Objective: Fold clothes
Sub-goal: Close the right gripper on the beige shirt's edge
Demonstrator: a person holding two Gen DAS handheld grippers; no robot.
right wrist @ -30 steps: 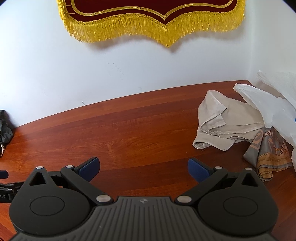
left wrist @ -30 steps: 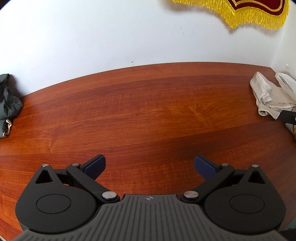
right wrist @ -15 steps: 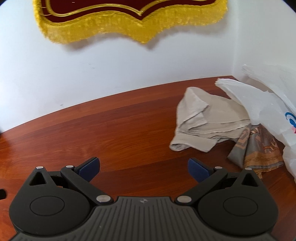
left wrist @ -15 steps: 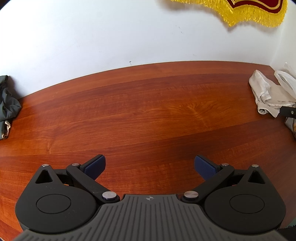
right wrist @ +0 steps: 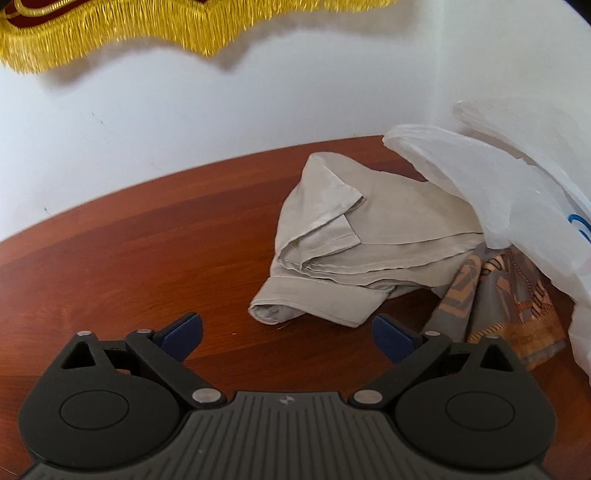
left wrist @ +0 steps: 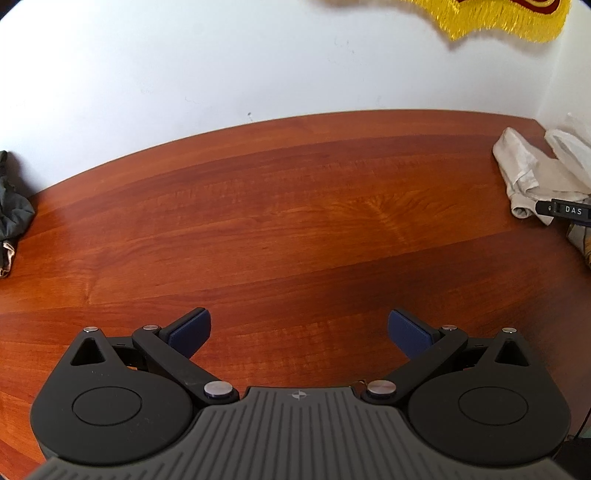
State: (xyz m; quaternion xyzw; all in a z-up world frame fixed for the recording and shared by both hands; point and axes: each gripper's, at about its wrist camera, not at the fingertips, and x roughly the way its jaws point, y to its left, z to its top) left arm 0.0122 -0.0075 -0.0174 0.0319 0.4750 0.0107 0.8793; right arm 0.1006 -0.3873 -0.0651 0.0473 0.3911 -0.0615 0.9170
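A crumpled beige shirt [right wrist: 354, 254] lies at the table's far right, also seen from the left wrist as a pale heap [left wrist: 524, 177]. My right gripper [right wrist: 288, 332] hovers just in front of the shirt's nearest cuff, its jaws wide but closing, with nothing between the blue pads. A patterned grey and orange cloth [right wrist: 506, 302] lies partly under the shirt and under a white plastic bag [right wrist: 517, 192]. My left gripper [left wrist: 299, 328] stands open over bare wood, far left of the shirt. One black finger of the right gripper [left wrist: 565, 210] shows at the left wrist view's right edge.
The brown wooden table [left wrist: 295, 221] meets a white wall at the back and a corner on the right. A dark green garment [left wrist: 13, 210] is bunched at the far left edge. A red banner with gold fringe [right wrist: 129, 33] hangs on the wall.
My right gripper has moved right, forward and down toward the beige shirt, which now looks much larger and nearer. Its pads stand slightly closer together. The left gripper has stayed in place.
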